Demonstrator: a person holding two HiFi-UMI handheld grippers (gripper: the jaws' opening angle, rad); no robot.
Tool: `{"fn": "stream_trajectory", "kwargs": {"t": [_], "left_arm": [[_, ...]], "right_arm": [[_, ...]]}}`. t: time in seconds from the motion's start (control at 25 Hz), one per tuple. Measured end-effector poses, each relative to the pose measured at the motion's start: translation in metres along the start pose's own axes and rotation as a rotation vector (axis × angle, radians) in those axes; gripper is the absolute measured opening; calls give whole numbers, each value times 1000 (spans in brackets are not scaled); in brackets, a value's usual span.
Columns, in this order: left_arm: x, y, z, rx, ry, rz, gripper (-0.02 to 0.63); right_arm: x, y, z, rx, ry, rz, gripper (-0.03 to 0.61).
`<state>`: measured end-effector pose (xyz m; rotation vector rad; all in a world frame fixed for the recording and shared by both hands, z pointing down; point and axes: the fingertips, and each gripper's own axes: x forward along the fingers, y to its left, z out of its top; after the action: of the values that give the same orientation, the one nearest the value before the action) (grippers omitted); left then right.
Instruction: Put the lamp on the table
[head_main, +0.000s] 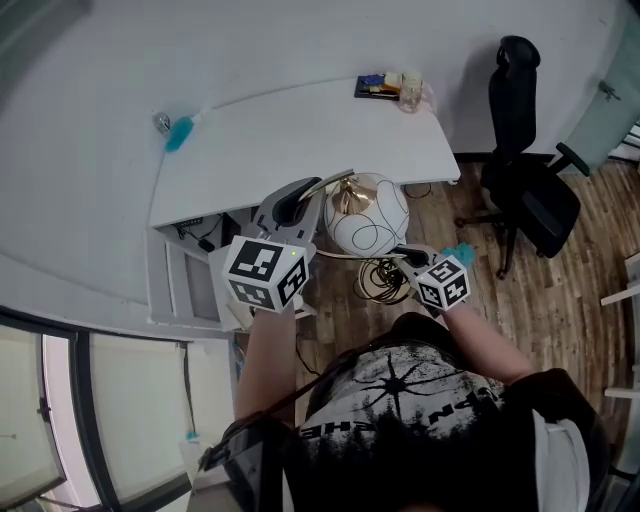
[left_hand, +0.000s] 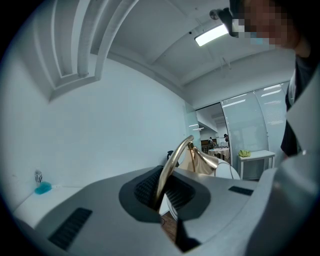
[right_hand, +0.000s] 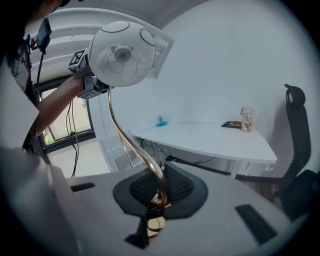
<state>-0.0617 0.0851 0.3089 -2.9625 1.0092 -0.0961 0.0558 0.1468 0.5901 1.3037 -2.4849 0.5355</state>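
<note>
Lamp (head_main: 366, 214): where is it found, relative to the table (head_main: 300, 140)?
— It is held in the air just off the table's near edge, toward the right end. It is not set on the top. A white globe (right_hand: 122, 54) is carried on a curved brass stem (right_hand: 126, 135).

How is it gripped?
— The left gripper (head_main: 293, 203) is clenched on the brass tube right beside the globe, close to the table's edge. The right gripper (head_main: 408, 262) is clamped on the stem's other end, farther out from the table.

What is laid on the table?
— A blue thing (head_main: 180, 133) is seen at the far left edge. A jar (head_main: 411, 92) and a dark flat item (head_main: 374, 86) are placed together at the far right corner.

And around it?
— A black chair (head_main: 530, 190) is stood just past the table's right end, on the wood floor (head_main: 580, 270). A coil of cable (head_main: 380, 280) is seen below the lamp, in front of the table; whether it is rested on the floor cannot be told
</note>
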Motion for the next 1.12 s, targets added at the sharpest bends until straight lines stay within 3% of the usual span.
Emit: {"fn": "stream_trajectory", "kwargs": {"t": [0.64, 1.12], "left_arm": [[53, 57, -22, -37, 40, 25, 16], [125, 136, -15, -58, 59, 122, 16]], "right_arm": [[59, -47, 14, 13, 28, 26, 21], [131, -116, 68, -21, 66, 129, 21]]}}
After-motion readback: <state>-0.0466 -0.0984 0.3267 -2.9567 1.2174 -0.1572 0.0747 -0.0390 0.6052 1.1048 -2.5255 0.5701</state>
